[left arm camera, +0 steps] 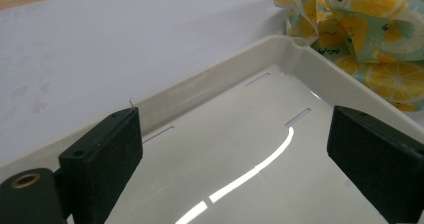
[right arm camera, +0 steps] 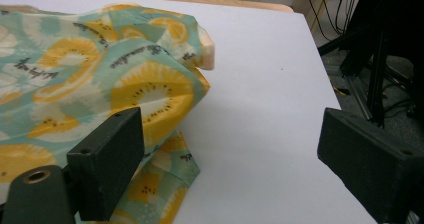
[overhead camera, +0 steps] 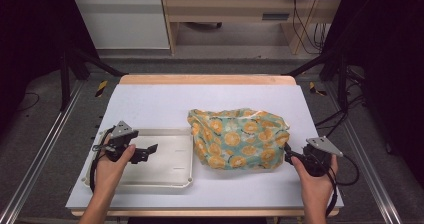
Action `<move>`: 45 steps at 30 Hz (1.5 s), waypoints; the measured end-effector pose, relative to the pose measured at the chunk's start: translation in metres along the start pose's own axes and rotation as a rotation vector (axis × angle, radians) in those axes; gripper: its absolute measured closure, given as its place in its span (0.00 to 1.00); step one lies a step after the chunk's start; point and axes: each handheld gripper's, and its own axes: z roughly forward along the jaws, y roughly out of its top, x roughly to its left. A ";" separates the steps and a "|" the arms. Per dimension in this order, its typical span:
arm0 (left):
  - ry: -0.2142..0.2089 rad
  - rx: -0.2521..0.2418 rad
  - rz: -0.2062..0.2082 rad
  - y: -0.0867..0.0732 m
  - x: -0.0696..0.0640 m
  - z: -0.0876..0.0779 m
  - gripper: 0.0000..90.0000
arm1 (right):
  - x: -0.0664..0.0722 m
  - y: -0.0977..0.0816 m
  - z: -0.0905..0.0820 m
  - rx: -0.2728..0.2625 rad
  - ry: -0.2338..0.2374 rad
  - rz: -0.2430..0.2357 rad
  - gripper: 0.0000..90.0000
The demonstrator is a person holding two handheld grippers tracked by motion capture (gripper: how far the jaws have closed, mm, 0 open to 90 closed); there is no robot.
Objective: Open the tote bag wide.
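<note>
A crumpled cloth printed with orange slices on teal lies in the middle of the white table, just right of a cream plastic tray. My left gripper hovers over the tray's left part, open, with nothing between its jaws; its own view looks across the tray toward the cloth. At the cloth's right edge my right gripper is open too, its left jaw beside the cloth, nothing gripped.
The white mat covers a wooden-edged table; bare mat stretches behind the tray and to the right of the cloth. Metal rails run along both sides. Past the far edge stand cabinets and cables.
</note>
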 end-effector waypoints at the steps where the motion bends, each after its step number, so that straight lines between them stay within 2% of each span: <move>1: 0.001 0.003 0.007 0.001 -0.001 0.000 0.08 | 0.001 0.001 -0.001 -0.002 0.001 -0.006 0.15; 2: 0.005 0.009 0.008 0.001 -0.002 -0.001 0.08 | 0.003 0.002 -0.003 -0.007 0.000 -0.024 0.17; 4: 0.005 0.023 0.013 0.001 -0.005 -0.002 0.08 | 0.006 0.006 -0.007 -0.020 0.021 -0.022 0.23; 5: 0.001 0.021 0.012 0.001 -0.006 -0.002 0.08 | 0.007 0.009 -0.009 -0.023 0.028 -0.037 0.25; 7: 0.001 0.023 0.017 0.001 -0.008 -0.001 0.08 | 0.008 0.012 -0.010 -0.021 0.029 -0.037 0.26; 8: 0.006 0.029 0.033 0.001 -0.011 -0.001 0.08 | 0.011 0.025 -0.015 -0.028 0.052 -0.062 0.31; 11: 0.000 0.030 0.047 0.003 -0.015 0.000 0.08 | 0.014 0.045 -0.016 -0.007 0.083 -0.150 0.38; 13: -0.004 0.027 0.054 0.006 -0.019 0.000 0.08 | 0.015 0.059 -0.014 0.012 0.112 -0.174 0.41; 14: -0.004 0.027 0.054 0.006 -0.019 0.000 0.08 | 0.015 0.059 -0.014 0.012 0.112 -0.174 0.41; 15: -0.007 0.023 0.066 0.008 -0.022 -0.001 0.08 | 0.016 0.073 -0.012 0.023 0.128 -0.206 0.46; 16: -0.011 0.024 0.074 0.009 -0.024 -0.001 0.08 | 0.017 0.078 -0.010 0.027 0.129 -0.230 0.47; 17: -0.011 0.024 0.074 0.009 -0.024 -0.001 0.07 | 0.017 0.078 -0.010 0.027 0.129 -0.230 0.47; 18: -0.016 0.028 0.085 0.010 -0.027 0.000 0.07 | 0.021 0.092 -0.001 0.062 0.151 -0.277 0.48; 19: -0.016 0.028 0.085 0.010 -0.027 0.000 0.07 | 0.021 0.092 -0.001 0.062 0.151 -0.277 0.48; 20: -0.023 0.031 0.092 0.011 -0.030 0.000 0.07 | 0.026 0.102 0.011 0.106 0.166 -0.314 0.48; 22: -0.025 0.029 0.099 0.011 -0.033 0.001 0.07 | 0.030 0.109 0.025 0.142 0.181 -0.338 0.48; 23: -0.025 0.029 0.099 0.011 -0.033 0.001 0.07 | 0.030 0.109 0.025 0.142 0.181 -0.338 0.48; 24: -0.029 0.030 0.107 0.013 -0.036 0.001 0.07 | 0.033 0.113 0.046 0.193 0.227 -0.322 0.44; 25: -0.030 0.028 0.111 0.014 -0.037 0.001 0.07 | 0.034 0.114 0.055 0.217 0.236 -0.322 0.42; 27: -0.033 0.027 0.115 0.014 -0.038 0.000 0.07 | 0.036 0.114 0.073 0.243 0.223 -0.330 0.38; 28: -0.034 0.025 0.117 0.015 -0.039 0.000 0.07 | 0.036 0.114 0.073 0.243 0.223 -0.330 0.38; 29: -0.036 0.017 0.121 0.017 -0.040 -0.002 0.07 | 0.036 0.113 0.089 0.289 0.242 -0.305 0.36; 31: -0.039 0.013 0.123 0.018 -0.041 -0.002 0.07 | 0.036 0.111 0.098 0.337 0.253 -0.299 0.31; 32: -0.039 0.013 0.123 0.018 -0.041 -0.002 0.07 | 0.037 0.109 0.105 0.368 0.251 -0.300 0.32; 33: -0.039 0.013 0.125 0.018 -0.042 -0.002 0.07 | 0.037 0.109 0.105 0.368 0.251 -0.300 0.32; 34: -0.047 0.017 0.130 0.018 -0.043 -0.001 0.07 | 0.037 0.107 0.112 0.399 0.242 -0.294 0.47; 35: -0.047 0.017 0.130 0.018 -0.043 -0.001 0.07 | 0.037 0.107 0.112 0.399 0.242 -0.294 0.47; 36: -0.047 0.022 0.137 0.018 -0.044 0.000 0.07 | 0.037 0.107 0.112 0.384 0.228 -0.276 0.72; 37: -0.050 0.023 0.136 0.018 -0.044 0.000 0.07 | 0.037 0.108 0.110 0.382 0.238 -0.261 0.83; 38: -0.051 0.023 0.135 0.018 -0.044 0.000 0.07 | 0.037 0.109 0.107 0.366 0.259 -0.258 0.91; 39: -0.052 0.025 0.137 0.018 -0.045 0.001 0.07 | 0.037 0.111 0.101 0.336 0.258 -0.252 0.97; 42: -0.055 0.027 0.137 0.019 -0.046 0.001 0.07 | 0.038 0.117 0.081 0.257 0.294 -0.231 1.00; 44: -0.061 0.032 0.155 0.020 -0.050 0.002 0.07 | 0.041 0.120 0.059 0.185 0.328 -0.243 1.00; 45: -0.061 0.032 0.155 0.020 -0.050 0.002 0.07 | 0.041 0.120 0.059 0.185 0.328 -0.243 1.00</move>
